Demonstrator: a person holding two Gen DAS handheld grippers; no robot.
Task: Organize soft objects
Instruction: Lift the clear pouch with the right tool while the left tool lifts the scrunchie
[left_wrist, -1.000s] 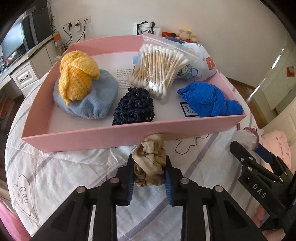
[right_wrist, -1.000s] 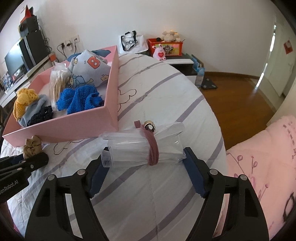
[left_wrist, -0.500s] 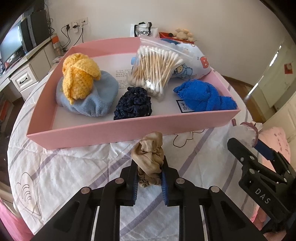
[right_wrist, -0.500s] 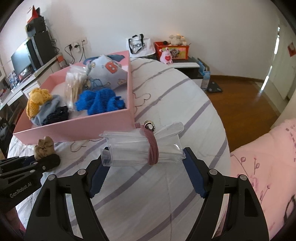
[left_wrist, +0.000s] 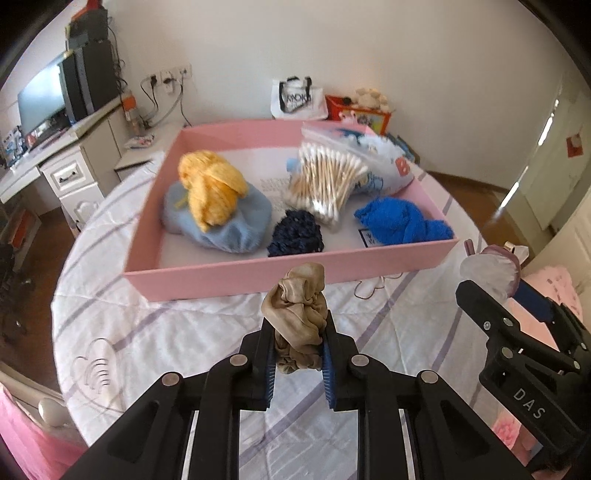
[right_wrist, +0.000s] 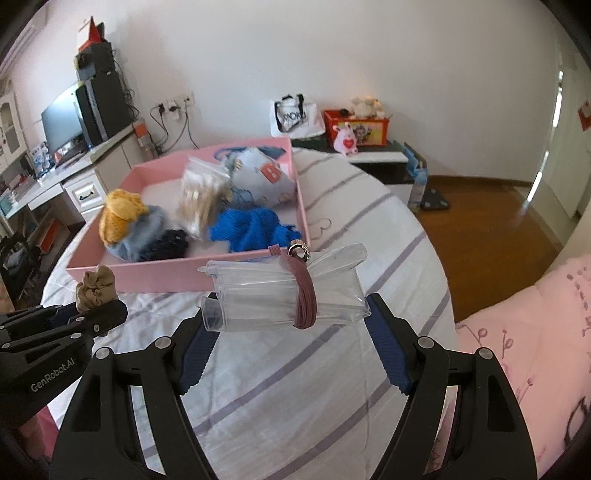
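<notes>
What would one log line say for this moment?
left claw: shut on tan scrunchie | right claw: shut on clear pouch | both outside pink tray | tray: other soft items inside

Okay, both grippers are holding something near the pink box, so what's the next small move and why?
Probably carry the left gripper forward over the pink box's near wall and let go there. It is shut on the beige scrunchie, which is just short of that wall, and bare floor shows in the box's near left corner. The right gripper, shut on the clear roll, could follow.
</notes>
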